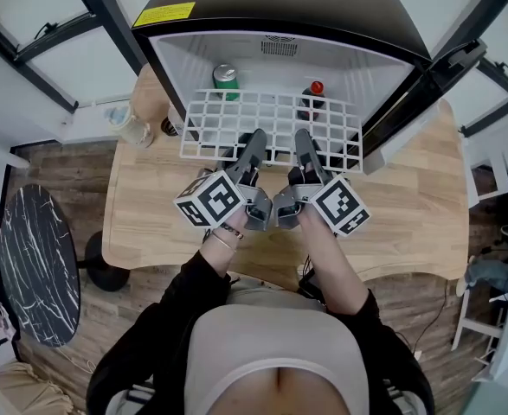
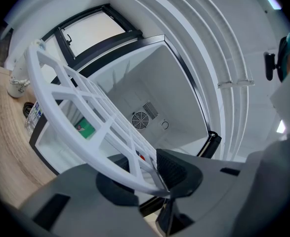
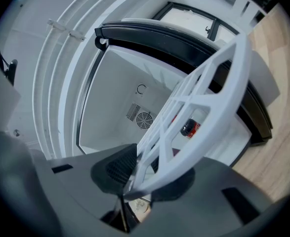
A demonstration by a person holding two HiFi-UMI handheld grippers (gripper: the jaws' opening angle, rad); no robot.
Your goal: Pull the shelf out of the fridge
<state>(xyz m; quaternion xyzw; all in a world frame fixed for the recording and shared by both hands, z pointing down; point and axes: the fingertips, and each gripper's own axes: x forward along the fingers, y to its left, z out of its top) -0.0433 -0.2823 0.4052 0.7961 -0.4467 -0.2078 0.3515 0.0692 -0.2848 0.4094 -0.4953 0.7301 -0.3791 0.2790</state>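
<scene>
A white grid shelf [image 1: 271, 119] sticks mostly out of the open mini fridge [image 1: 279, 54], over the wooden table. My left gripper [image 1: 255, 137] is shut on the shelf's front bar [image 2: 105, 174], and my right gripper [image 1: 304, 138] is shut on that same bar [image 3: 184, 169] a little to the right. In both gripper views the shelf [image 2: 80, 102] [image 3: 204, 93] runs from between the pads toward the fridge interior. Inside the fridge stand a green can [image 1: 226, 77] and a dark bottle with a red cap [image 1: 316, 89].
The fridge door [image 1: 427, 85] hangs open at the right. A roll of twine [image 1: 132, 126] sits on the wooden table [image 1: 409, 214] left of the fridge. A black marble round table [image 1: 37, 266] stands at the far left. A fan grille [image 2: 140, 119] shows on the fridge's back wall.
</scene>
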